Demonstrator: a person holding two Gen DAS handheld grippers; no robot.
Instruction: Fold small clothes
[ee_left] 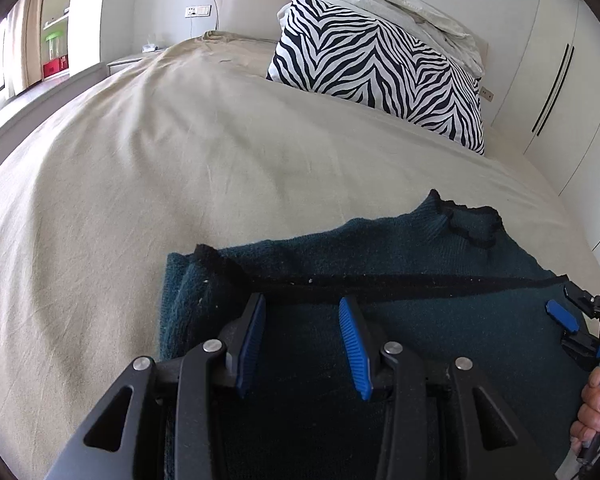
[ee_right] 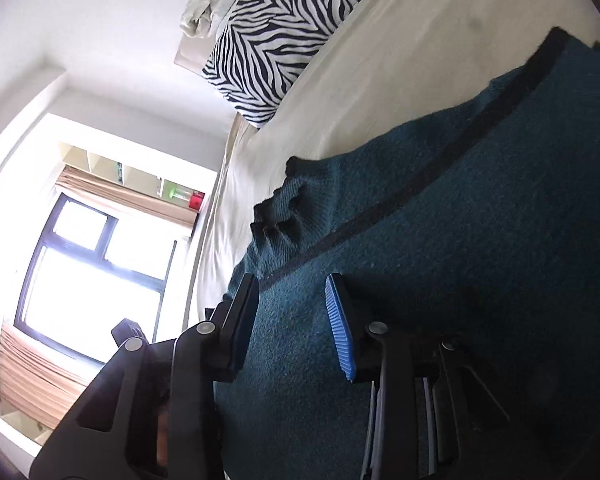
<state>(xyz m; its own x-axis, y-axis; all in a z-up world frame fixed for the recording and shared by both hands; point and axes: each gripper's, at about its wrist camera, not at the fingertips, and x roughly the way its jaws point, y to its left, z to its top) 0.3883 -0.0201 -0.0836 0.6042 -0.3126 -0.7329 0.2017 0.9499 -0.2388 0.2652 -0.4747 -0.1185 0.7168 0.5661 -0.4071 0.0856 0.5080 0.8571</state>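
Note:
A dark teal knit sweater (ee_left: 400, 264) with black trim lies folded over on the beige bedsheet (ee_left: 160, 168). My left gripper (ee_left: 302, 308) is open, its blue-padded fingers just above the sweater's folded top layer near the black hem band. The right gripper (ee_left: 568, 320) shows at the sweater's right edge in the left wrist view. In the right wrist view my right gripper (ee_right: 292, 292) is open over the sweater (ee_right: 460, 240), close to the black hem band and the collar (ee_right: 276, 216). Neither gripper holds cloth.
A zebra-striped pillow (ee_left: 376, 68) and a crumpled white duvet (ee_left: 400, 4) lie at the head of the bed. A white wardrobe (ee_left: 560, 88) stands to the right. A window (ee_right: 92, 272) and shelves are beyond the bed's far side.

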